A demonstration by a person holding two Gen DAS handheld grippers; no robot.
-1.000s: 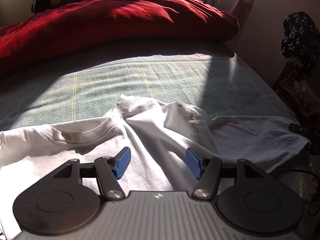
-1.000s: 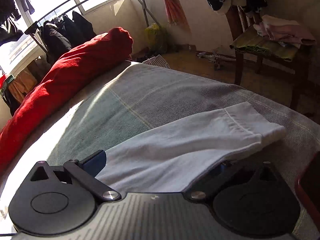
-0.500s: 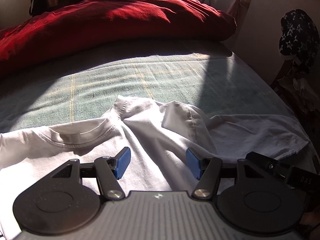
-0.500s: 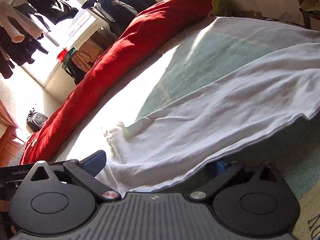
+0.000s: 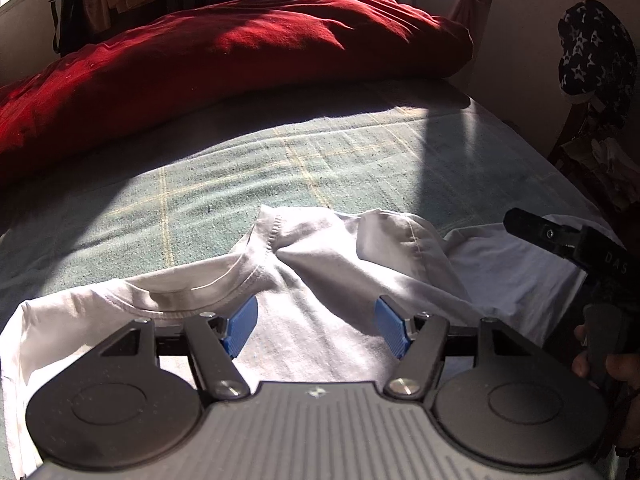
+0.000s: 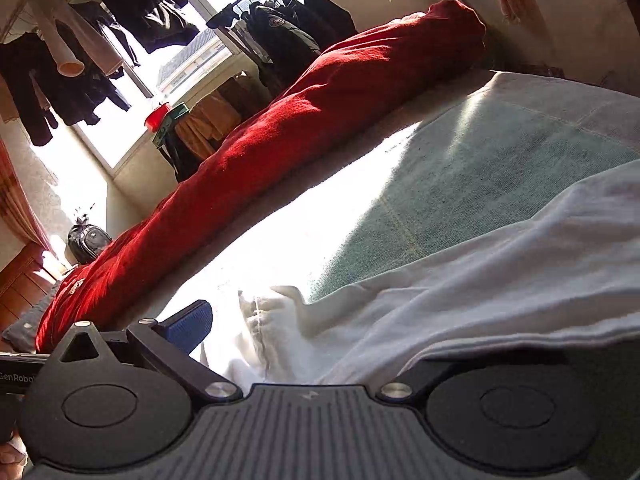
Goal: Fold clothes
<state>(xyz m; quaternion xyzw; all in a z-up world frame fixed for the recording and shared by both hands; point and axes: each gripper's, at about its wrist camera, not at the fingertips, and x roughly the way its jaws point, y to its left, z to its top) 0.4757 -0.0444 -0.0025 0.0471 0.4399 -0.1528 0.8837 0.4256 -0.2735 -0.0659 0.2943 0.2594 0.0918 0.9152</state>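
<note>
A white long-sleeved shirt lies on the green bed cover, collar toward the left, shoulder bunched in the middle. My left gripper is open and hovers just above the chest of the shirt, blue pads apart. My right gripper shows at the right edge of the left wrist view, over the sleeve. In the right wrist view the sleeve drapes over my right gripper; its left blue pad shows, the right finger is hidden under cloth.
A red duvet lies rolled along the far side of the bed. A chair with clothes stands at the right. Dark clothes hang on a rack by the window.
My right gripper has swung around and moved left along the sleeve, carrying it toward the shirt body. My left gripper has stayed in place, open.
</note>
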